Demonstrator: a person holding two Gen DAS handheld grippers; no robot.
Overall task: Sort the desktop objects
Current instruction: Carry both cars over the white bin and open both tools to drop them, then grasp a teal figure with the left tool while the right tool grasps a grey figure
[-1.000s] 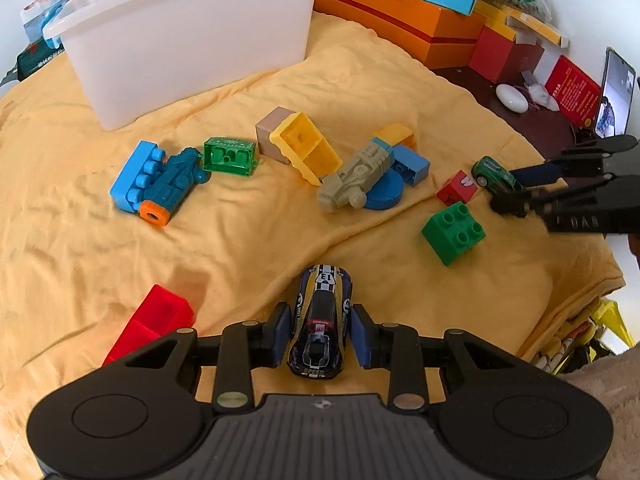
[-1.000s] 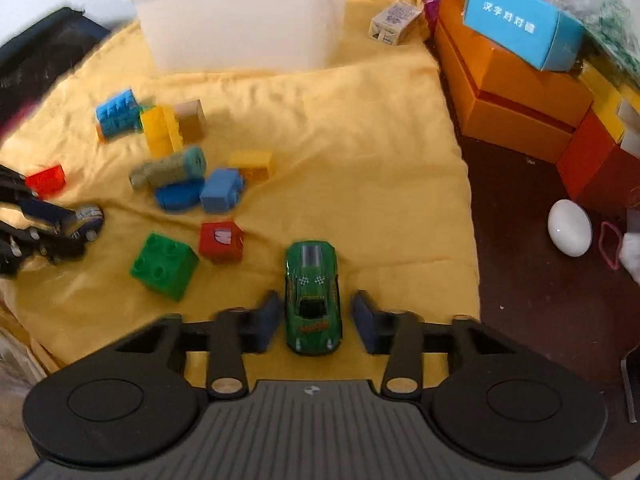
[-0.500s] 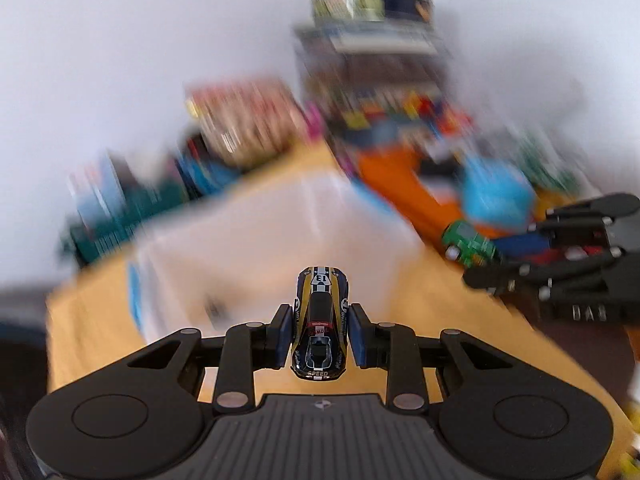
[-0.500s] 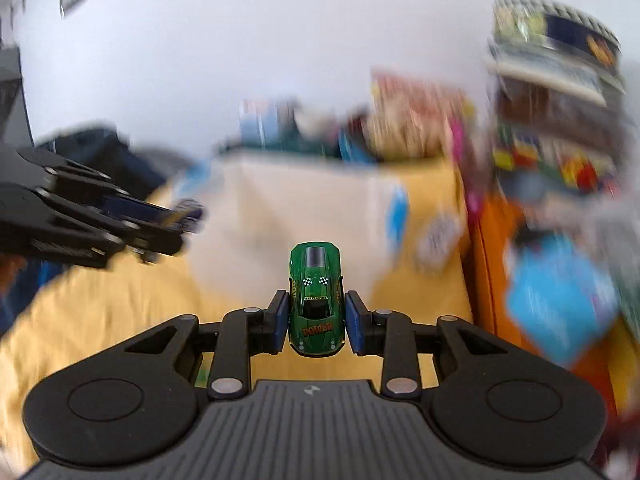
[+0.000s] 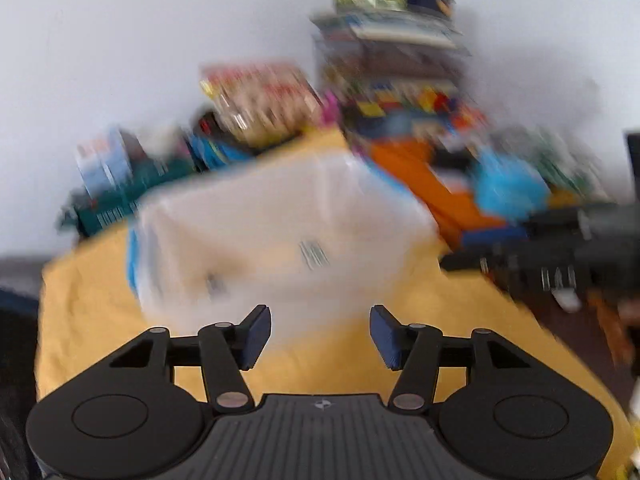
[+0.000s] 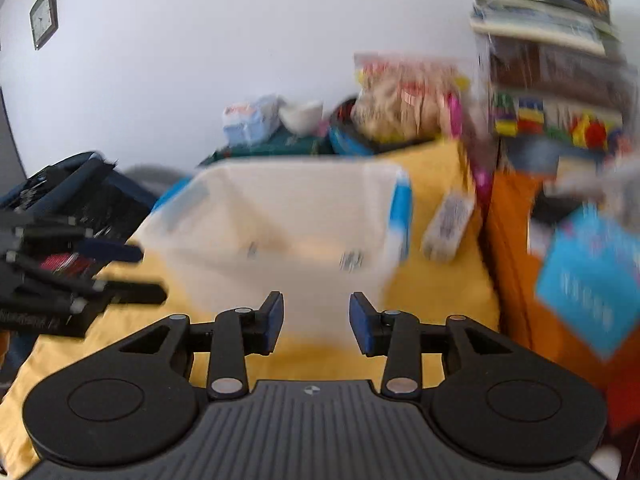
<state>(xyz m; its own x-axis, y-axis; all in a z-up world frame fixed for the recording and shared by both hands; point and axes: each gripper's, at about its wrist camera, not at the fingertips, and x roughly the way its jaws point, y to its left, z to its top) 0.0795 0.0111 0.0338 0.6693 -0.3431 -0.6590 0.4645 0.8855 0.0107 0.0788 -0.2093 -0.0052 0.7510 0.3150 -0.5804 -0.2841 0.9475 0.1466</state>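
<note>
The view is blurred by motion. My left gripper (image 5: 316, 332) hangs in front of the white plastic bin (image 5: 280, 216) on the yellow cloth (image 5: 80, 304); its jaws are opening and nothing is between them. My right gripper (image 6: 316, 320) faces the same bin (image 6: 224, 208) from the right side; its jaws are opening too, with nothing between them. No toy car shows in either view. The left gripper (image 6: 128, 272) also appears at the left edge of the right wrist view, and the right gripper (image 5: 480, 260) at the right of the left wrist view.
Orange boxes (image 6: 508, 248) and a blue carton (image 6: 588, 284) stand right of the cloth. A small white box (image 6: 448, 228) lies beside the bin. Packets and stacked boxes (image 6: 404, 100) crowd the wall behind it. A dark bag (image 6: 80, 192) sits at the left.
Both grippers rose from the cloth toward the bin, each carrying a toy car. Their jaws have since spread, and the dark car and the green car are gone from between them.
</note>
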